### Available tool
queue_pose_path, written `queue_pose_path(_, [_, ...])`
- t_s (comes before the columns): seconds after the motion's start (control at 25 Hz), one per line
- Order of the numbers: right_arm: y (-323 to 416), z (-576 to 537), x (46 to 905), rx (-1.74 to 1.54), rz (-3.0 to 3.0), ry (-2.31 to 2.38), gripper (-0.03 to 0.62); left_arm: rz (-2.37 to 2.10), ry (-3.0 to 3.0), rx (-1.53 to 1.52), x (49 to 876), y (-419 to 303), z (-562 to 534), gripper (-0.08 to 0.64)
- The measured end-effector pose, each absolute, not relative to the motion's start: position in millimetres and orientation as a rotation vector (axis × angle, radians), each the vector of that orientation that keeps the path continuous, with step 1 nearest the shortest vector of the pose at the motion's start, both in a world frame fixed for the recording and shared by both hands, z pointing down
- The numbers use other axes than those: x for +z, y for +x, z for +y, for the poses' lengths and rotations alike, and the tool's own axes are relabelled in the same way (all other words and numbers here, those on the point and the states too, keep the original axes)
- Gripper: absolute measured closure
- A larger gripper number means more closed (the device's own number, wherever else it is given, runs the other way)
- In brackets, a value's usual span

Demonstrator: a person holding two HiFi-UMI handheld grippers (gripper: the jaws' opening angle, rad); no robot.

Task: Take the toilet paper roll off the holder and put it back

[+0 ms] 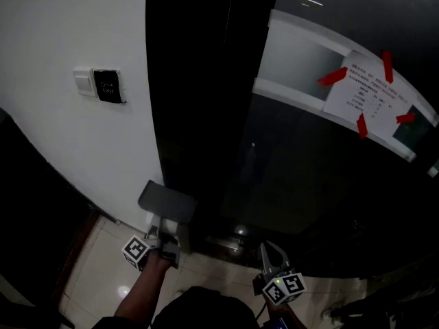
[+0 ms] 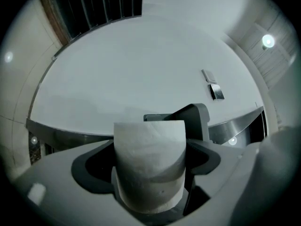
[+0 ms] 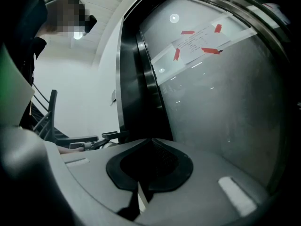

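Between left tool (image 2: 149,167) jaws, toilet roll (image 2: 149,147)

The left tool (image 1: 167,233) and right tool (image 1: 271,253) are grey, each bearing a white cube with black square markers. Their pale moulded bodies carry dark scooped pads (image 3: 150,166). A dark garment (image 1: 202,308) is worn.

- a white wall (image 1: 68,136) carries a pale switch (image 1: 84,81) and a dark panel (image 1: 108,86) side by side.
- right of it stands a tall black door frame (image 1: 199,101), then dark glass (image 1: 309,184) bearing a paper notice (image 1: 367,98) fixed with red tape strips (image 1: 334,76).
- a grey holder cover (image 1: 167,201) juts out low down, with the left gripper (image 1: 164,242) just beneath it, above the tiled floor (image 1: 96,279).
- the right gripper (image 1: 271,259) points at the glass, apart from the holder.
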State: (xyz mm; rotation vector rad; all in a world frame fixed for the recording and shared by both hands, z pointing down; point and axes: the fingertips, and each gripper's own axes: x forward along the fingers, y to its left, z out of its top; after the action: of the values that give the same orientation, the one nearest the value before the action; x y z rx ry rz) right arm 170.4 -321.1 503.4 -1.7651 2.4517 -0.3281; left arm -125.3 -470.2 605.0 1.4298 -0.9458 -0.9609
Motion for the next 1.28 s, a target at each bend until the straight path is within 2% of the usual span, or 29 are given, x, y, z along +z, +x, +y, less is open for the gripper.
queue_pose_path(0.4, [176,-319,502,-0.327,2.441,-1.764,0.579,-0.804,1.348,-1.011,593,-94,-459,0.124])
queue_pose_path(1.28, [214,-290,497,-0.296,2.404,-1.753,0.579,-0.61,1.332,-0.881,590,9,-410,0.124])
